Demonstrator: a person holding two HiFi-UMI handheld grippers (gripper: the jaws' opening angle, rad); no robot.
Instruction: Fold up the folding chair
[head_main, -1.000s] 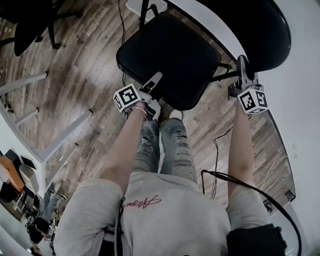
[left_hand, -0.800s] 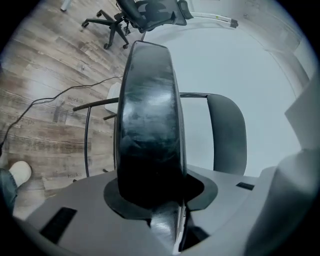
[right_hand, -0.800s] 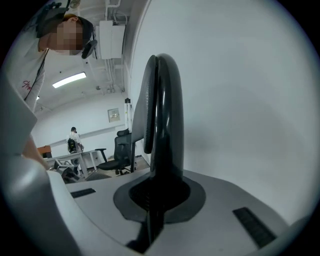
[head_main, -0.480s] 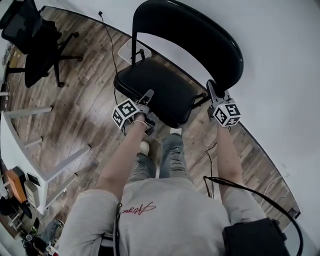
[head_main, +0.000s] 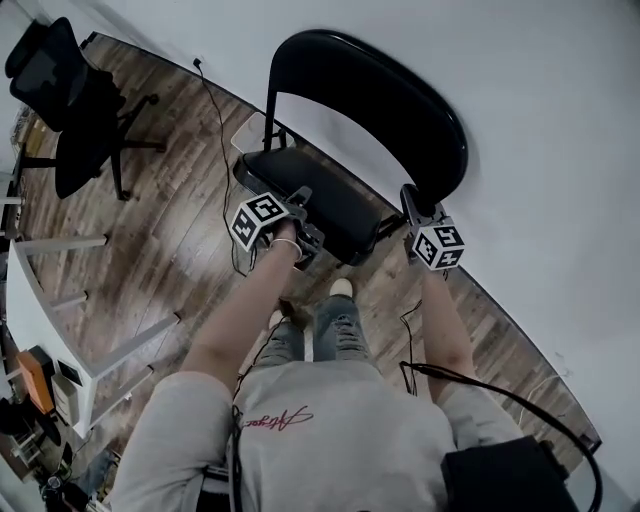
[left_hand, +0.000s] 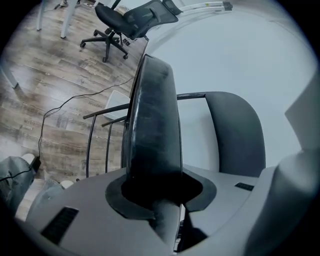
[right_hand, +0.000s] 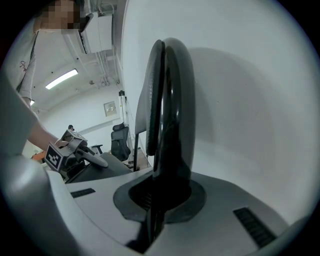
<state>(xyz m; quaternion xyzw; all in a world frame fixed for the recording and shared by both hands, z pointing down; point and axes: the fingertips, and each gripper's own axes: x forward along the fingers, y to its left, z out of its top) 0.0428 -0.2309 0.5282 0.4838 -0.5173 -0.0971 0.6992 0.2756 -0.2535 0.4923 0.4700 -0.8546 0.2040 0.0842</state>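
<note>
chair by the wall, held at 2 points
left gripper jaws clamp the seat edge, right gripper jaws pinch the back; a loose clamp could drop the seat.

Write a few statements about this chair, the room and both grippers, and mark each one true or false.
1. The left gripper is closed on the seat. True.
2. The right gripper hangs free of the chair. False: it is closed on the edge of the backrest.
3. A black office chair stands on the wooden floor. True.
4. The backrest is far from any wall. False: a white wall rises right behind it.
</note>
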